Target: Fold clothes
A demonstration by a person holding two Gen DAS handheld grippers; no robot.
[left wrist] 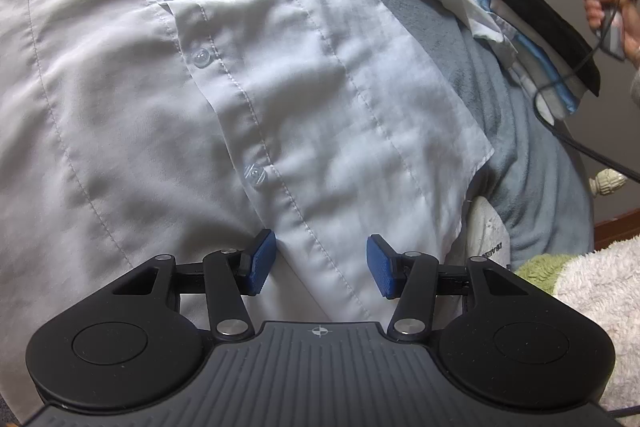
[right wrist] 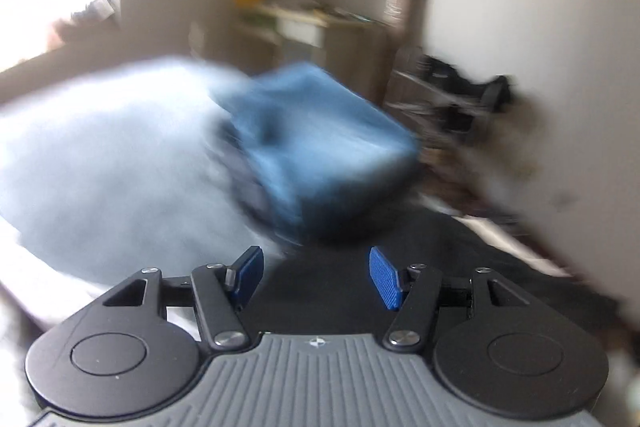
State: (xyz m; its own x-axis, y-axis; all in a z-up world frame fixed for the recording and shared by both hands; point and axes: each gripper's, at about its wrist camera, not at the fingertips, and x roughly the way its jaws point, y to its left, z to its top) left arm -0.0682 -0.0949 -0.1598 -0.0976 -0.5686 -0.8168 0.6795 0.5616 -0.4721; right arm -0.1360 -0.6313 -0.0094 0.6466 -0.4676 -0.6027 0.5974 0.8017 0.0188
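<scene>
Left wrist view is filled mostly by the white button-up shirt point(left wrist: 240, 75), spread flat over the grey-blue blanket point(left wrist: 532, 163) that carries everything. Its button placket runs diagonally from the far left corner of the shirt down toward me, and the shirt's hem edge lies toward the blanket's right side, where bare blanket shows beyond it. My left gripper point(left wrist: 321, 264) hangs just above the near end of the shirt, its blue pads spread wide with the stitched placket strip between them; I hold nothing, and I cannot tell whether the pads touch the cloth. Along the blanket's far right edge sits a stack of folded clothes point(left wrist: 516, 15), blue, white and black layers. A fluffy white-and-green throw point(left wrist: 592, 291) lies at the near right corner. In the far right of this view my right hand point(left wrist: 608, 15) grips its tool in the air, well apart from the shirt.

Right wrist view is heavily blurred. My right gripper point(right wrist: 316, 275) is wide open and empty, above dark cloth point(right wrist: 460, 267), with a folded blue garment point(right wrist: 320, 147) beyond its pads.
</scene>
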